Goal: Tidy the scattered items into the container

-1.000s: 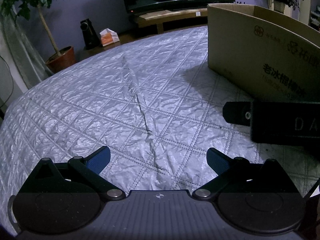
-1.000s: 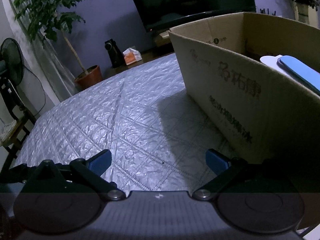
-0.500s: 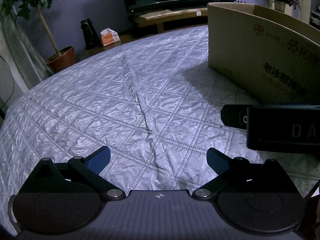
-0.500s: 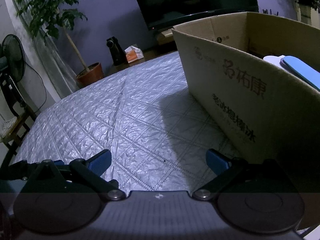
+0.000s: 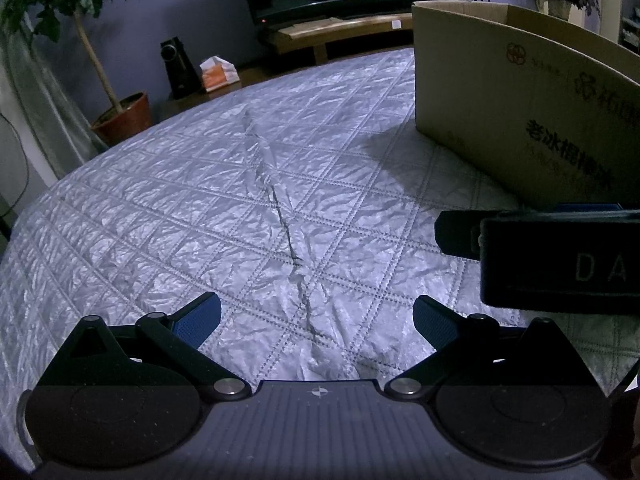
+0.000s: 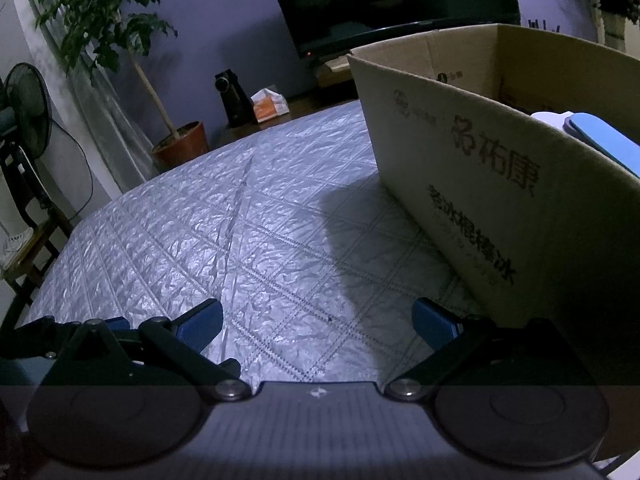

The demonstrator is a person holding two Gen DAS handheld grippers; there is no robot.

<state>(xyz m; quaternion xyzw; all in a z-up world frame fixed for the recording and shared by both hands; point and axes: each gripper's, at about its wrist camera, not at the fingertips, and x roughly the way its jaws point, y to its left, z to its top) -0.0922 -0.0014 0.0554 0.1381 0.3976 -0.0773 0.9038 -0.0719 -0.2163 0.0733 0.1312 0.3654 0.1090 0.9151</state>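
A: Cardboard box (image 6: 500,200) stands at the right of the quilted silver tabletop (image 5: 240,208), walls high, likely so dropped things stay in.

B: And the claws?

A: Left claw (image 5: 316,312) and right claw (image 6: 316,314) both gape wide, holding nothing. No loose item shows on the cover; a white and blue piece (image 6: 592,140) already lies inside the box.

B: So probably finished.
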